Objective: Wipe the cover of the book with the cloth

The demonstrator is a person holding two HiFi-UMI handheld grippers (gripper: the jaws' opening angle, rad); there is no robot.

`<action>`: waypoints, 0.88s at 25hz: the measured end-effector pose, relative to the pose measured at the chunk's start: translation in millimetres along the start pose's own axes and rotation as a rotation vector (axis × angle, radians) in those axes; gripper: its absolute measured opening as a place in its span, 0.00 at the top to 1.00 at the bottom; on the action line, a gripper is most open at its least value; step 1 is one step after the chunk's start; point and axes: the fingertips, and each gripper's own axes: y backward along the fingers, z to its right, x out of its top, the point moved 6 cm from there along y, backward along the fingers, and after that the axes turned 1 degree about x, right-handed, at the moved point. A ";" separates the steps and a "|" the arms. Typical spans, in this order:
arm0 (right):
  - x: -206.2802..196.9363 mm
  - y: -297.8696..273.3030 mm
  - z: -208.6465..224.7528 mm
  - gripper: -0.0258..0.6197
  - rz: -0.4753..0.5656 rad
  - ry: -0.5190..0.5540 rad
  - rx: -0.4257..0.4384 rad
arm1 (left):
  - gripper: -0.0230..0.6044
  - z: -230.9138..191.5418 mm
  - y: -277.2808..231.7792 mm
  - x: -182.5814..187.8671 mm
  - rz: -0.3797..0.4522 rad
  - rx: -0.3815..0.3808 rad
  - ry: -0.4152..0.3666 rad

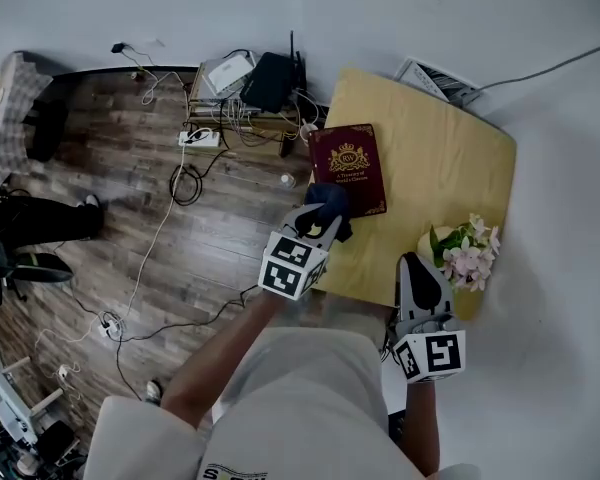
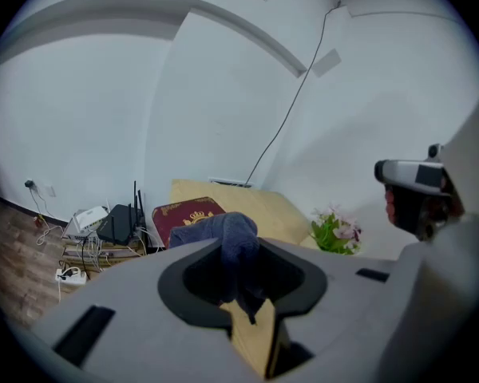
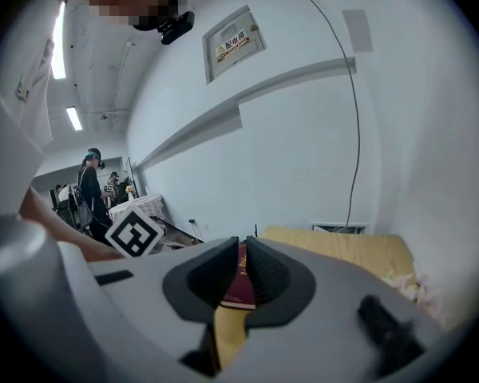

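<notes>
Cloth [image 1: 327,199], likely soft and limp, sits pinched by its bunched fold in the left gripper [image 1: 318,224] at the stiff book's [image 1: 348,164] near corner; right gripper [image 1: 413,265], jaws together and empty, hovers right of the book.

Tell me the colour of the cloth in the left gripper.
Dark blue; the cloth shows best in the left gripper view.
</notes>
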 end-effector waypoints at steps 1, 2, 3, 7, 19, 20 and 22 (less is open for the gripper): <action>0.5 1.1 -0.5 0.90 0.000 0.014 0.003 | 0.80 2.8 7.7 4.8 0.019 -0.001 0.002; 0.4 2.4 -1.0 0.90 0.002 0.025 0.003 | 0.80 5.6 16.3 8.8 0.036 -0.001 0.003; -0.2 4.0 -1.5 0.90 0.006 0.026 -0.001 | 0.80 8.0 25.2 11.7 0.051 -0.001 0.002; 3.3 11.6 -4.0 0.90 0.025 0.013 -0.018 | 0.80 13.2 60.6 20.5 0.101 0.009 -0.001; 10.9 32.4 -18.0 0.90 0.053 0.018 -0.022 | 0.80 33.9 151.3 42.8 0.241 0.016 0.003; 10.7 34.6 -18.2 0.90 0.055 0.023 -0.015 | 0.80 35.1 154.1 42.9 0.240 0.017 -0.008; 8.9 40.5 -17.8 0.90 0.052 0.032 0.008 | 0.80 37.2 156.4 40.2 0.230 0.015 -0.019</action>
